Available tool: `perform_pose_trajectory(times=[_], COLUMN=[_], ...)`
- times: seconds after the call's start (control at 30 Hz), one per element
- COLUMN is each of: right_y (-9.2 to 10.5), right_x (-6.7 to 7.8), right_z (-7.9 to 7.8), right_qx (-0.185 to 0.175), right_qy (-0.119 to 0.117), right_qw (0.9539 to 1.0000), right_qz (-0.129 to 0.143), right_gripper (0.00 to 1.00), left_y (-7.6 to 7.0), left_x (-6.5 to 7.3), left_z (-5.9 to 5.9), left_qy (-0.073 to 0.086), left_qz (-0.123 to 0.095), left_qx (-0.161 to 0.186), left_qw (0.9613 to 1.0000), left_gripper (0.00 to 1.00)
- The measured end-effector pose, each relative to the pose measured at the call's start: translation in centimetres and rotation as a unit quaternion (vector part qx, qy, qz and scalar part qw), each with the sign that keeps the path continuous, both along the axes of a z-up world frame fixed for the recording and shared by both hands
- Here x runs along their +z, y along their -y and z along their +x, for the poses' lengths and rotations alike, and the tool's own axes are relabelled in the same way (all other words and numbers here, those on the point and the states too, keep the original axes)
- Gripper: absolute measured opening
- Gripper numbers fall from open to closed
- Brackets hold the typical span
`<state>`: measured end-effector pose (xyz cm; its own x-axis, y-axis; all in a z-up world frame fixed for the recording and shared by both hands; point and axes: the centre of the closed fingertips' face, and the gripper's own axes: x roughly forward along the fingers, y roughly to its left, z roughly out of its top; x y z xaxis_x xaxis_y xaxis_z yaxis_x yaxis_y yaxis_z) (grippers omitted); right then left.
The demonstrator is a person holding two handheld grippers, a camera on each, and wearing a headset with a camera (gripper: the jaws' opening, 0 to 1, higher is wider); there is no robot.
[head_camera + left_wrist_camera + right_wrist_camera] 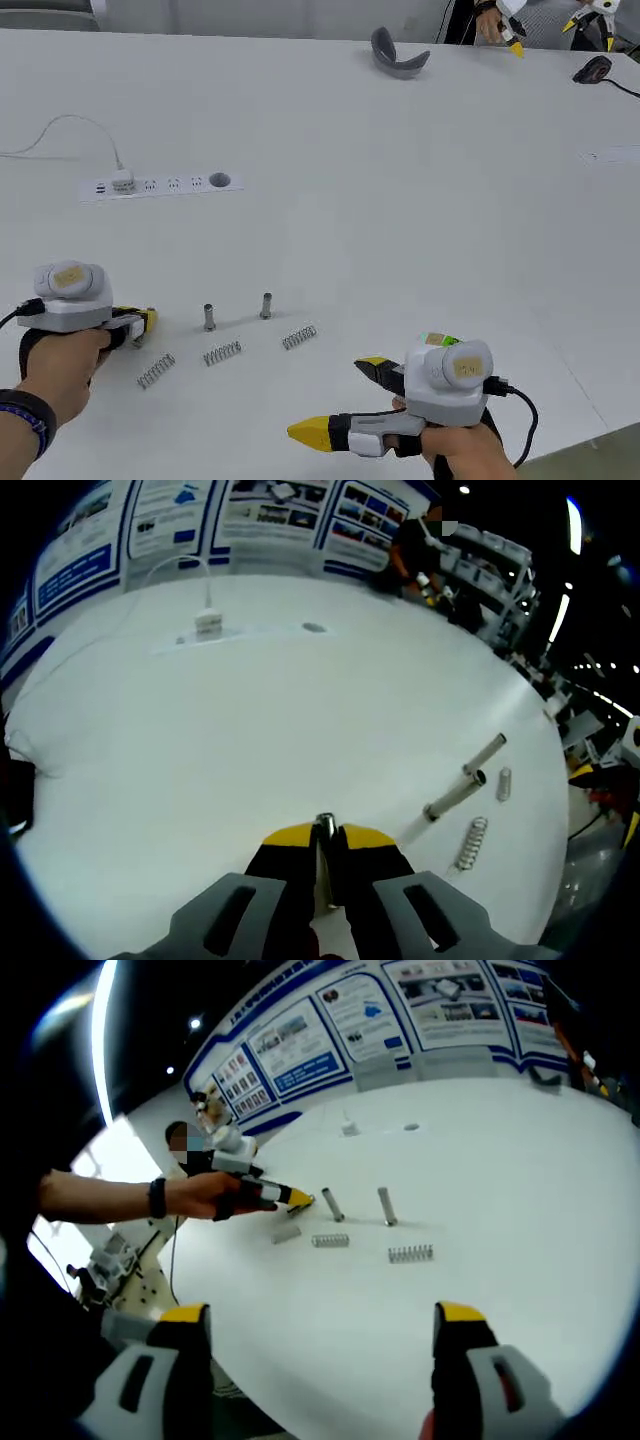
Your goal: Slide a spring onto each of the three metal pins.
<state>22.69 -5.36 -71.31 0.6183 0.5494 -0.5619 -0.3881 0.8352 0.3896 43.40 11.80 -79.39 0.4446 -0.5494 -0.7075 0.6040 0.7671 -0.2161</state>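
Pin (321,875) was clamped in left gripper (143,322); right gripper (320,1315) was held wide open, empty; nearest spring (410,1253) was laid crosswise ahead.

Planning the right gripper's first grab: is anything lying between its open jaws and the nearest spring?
Nothing visible does. Bare table lies between the right gripper and the nearest spring; the nearest standing pin is beyond the spring, farther from the gripper.
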Motion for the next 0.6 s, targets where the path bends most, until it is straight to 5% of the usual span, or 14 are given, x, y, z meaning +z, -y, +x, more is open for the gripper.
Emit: perform_pose_trajectory(times=[0.07, 0.2, 0.37, 0.4, 0.43, 0.47, 0.57, 0.6], right_y=[0.0, 0.0, -0.3, -0.4, -0.4, -0.4, -0.4, -0.5], right_x=[0.0, 0.0, -0.2, -0.2, -0.1, -0.1, -0.1, -0.1], right_z=[0.0, -0.1, -0.1, -0.1, 0.0, 0.0, 0.1, 0.1], right_qx=[-0.001, -0.001, 0.003, 0.004, 0.003, 0.003, 0.002, 0.002], right_qy=[0.001, 0.000, -0.002, -0.002, -0.002, -0.002, -0.001, -0.002], right_qw=[1.0000, 1.0000, 1.0000, 1.0000, 1.0000, 1.0000, 1.0000, 1.0000], right_qz=[0.000, 0.001, 0.000, 0.001, 0.001, 0.002, 0.003, 0.003], right_gripper=[0.93, 0.93, 0.93, 0.93, 0.93, 0.93, 0.93, 0.93], left_y=[-0.1, -0.2, 0.4, 0.3, 0.4, 0.7, 0.7, 0.6], left_x=[0.0, -0.2, -0.4, -0.4, -0.4, -0.4, -0.4, -0.5], left_z=[-0.3, -0.3, -0.2, -0.1, -0.2, -0.5, -0.4, -0.3], left_qy=[0.009, 0.042, 0.054, 0.060, 0.078, 0.078, 0.075, 0.062], left_qz=[0.025, 0.088, 0.109, 0.122, 0.142, 0.142, 0.143, 0.136], left_qx=[-0.025, -0.092, -0.114, -0.124, -0.153, -0.168, -0.158, -0.140], left_qw=[0.9993, 0.9910, 0.9860, 0.9829, 0.9748, 0.9724, 0.9741, 0.9788], left_gripper=[0.09, 0.09, 0.12, 0.12, 0.12, 0.11, 0.09, 0.09])
